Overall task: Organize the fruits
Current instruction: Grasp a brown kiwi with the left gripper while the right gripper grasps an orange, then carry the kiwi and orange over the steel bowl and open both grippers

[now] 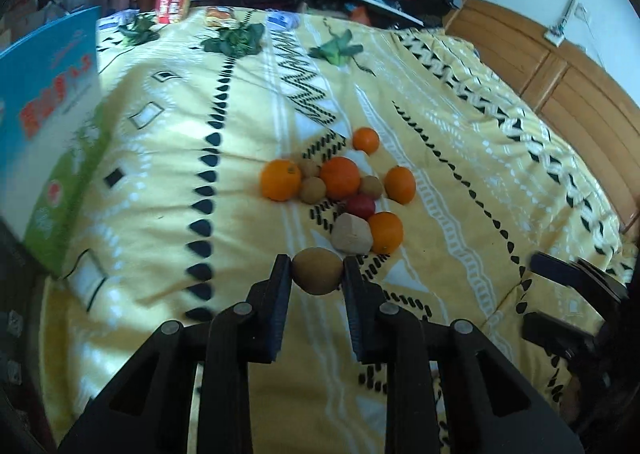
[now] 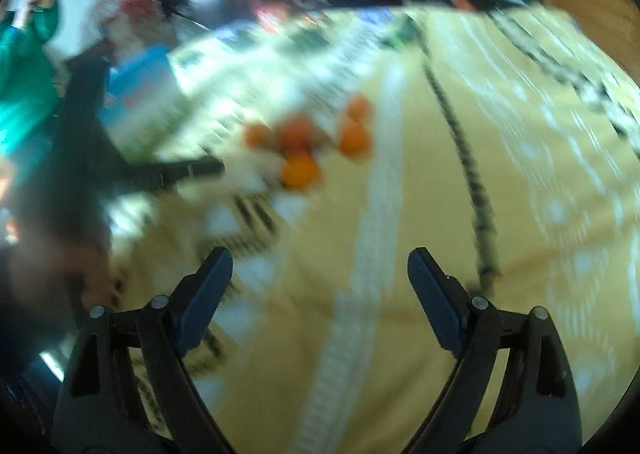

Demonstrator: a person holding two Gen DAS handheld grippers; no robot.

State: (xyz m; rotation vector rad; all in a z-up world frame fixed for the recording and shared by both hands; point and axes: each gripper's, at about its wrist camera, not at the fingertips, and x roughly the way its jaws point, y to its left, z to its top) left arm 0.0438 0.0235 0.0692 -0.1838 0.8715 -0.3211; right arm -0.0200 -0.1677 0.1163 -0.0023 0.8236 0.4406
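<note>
Left gripper (image 1: 317, 272) clamps brown oval kiwi (image 1: 318, 271); right gripper (image 2: 320, 274) agape, blurry.

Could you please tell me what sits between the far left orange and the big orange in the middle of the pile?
In the left wrist view, two small brown fruits lie between the left orange and the middle orange.

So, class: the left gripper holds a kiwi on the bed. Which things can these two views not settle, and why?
- Right wrist view: motion blur; the fruit pile shows as smears, no types or count.
- Left wrist view: the small brown fruits are partly hidden behind the oranges.
- Left wrist view: the kiwi sides are covered by the left gripper fingers.
- Left wrist view: the right gripper is cut off by the frame edge.
</note>
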